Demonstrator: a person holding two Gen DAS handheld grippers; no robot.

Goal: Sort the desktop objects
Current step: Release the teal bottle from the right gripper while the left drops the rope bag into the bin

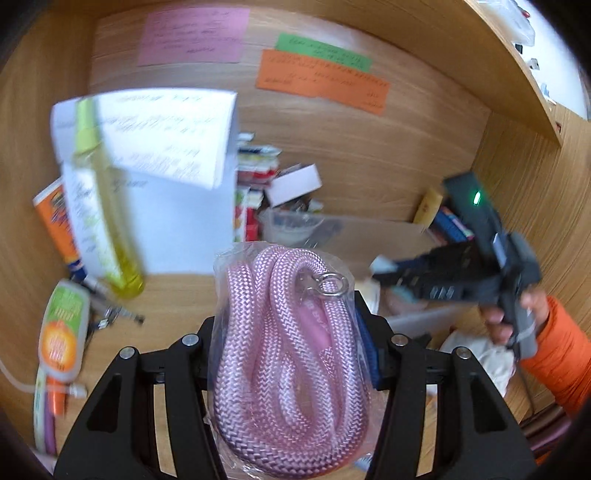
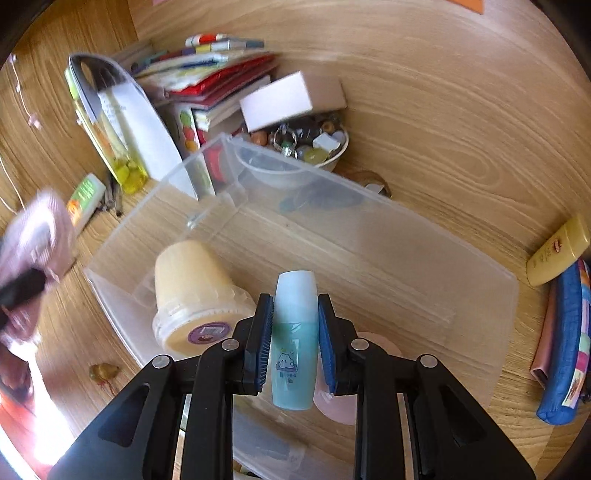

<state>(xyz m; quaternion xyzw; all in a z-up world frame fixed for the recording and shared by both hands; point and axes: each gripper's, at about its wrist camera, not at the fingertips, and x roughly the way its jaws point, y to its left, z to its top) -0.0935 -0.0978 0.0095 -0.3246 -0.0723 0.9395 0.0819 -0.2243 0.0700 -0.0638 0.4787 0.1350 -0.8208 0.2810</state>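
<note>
Right gripper (image 2: 295, 343) pinches the pale blue bottle (image 2: 294, 332) mid-body between its blue pads, poised over the clear bin (image 2: 369, 236) beside the cream tub (image 2: 192, 291). It looks light, rigid and slick, so a grip around the waist suits it. Left gripper (image 1: 288, 354) clamps the bagged pink rope (image 1: 284, 354), soft, squashy, its wrap slippery, bulging between the fingers above the table (image 1: 177, 295)

Handwriting on the pink note (image 1: 192, 35) and orange note (image 1: 323, 81) is too blurred to read.
</note>
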